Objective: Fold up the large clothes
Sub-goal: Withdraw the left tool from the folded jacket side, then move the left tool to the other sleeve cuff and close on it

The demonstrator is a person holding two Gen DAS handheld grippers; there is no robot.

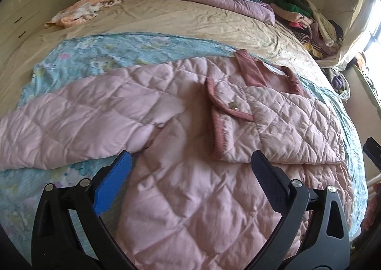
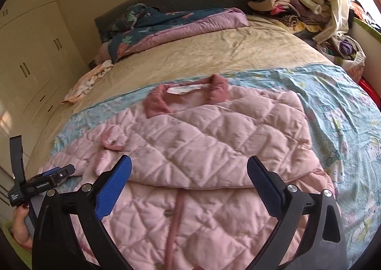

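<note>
A pink quilted jacket point(image 1: 185, 132) lies front up on a light blue patterned sheet point(image 1: 100, 56) on the bed. Its right sleeve point(image 2: 214, 141) is folded across the chest, with the cuff point(image 1: 226, 113) near the middle. The other sleeve point(image 1: 59, 127) stretches out flat to the left. The darker pink collar point(image 2: 188, 98) points to the far side. My left gripper point(image 1: 190, 163) is open and empty above the jacket's lower left part. My right gripper point(image 2: 189, 170) is open and empty above the lower front, near the button strip point(image 2: 176, 213). The left gripper also shows in the right wrist view point(image 2: 47, 179).
A beige bedsheet point(image 1: 190, 17) covers the bed beyond the jacket. A dark floral and purple quilt point(image 2: 171, 25) lies at the headboard. A heap of clothes point(image 2: 293, 6) sits at the far right corner. A small peach cloth point(image 1: 81, 10) lies far left. White wardrobes point(image 2: 31, 56) stand left.
</note>
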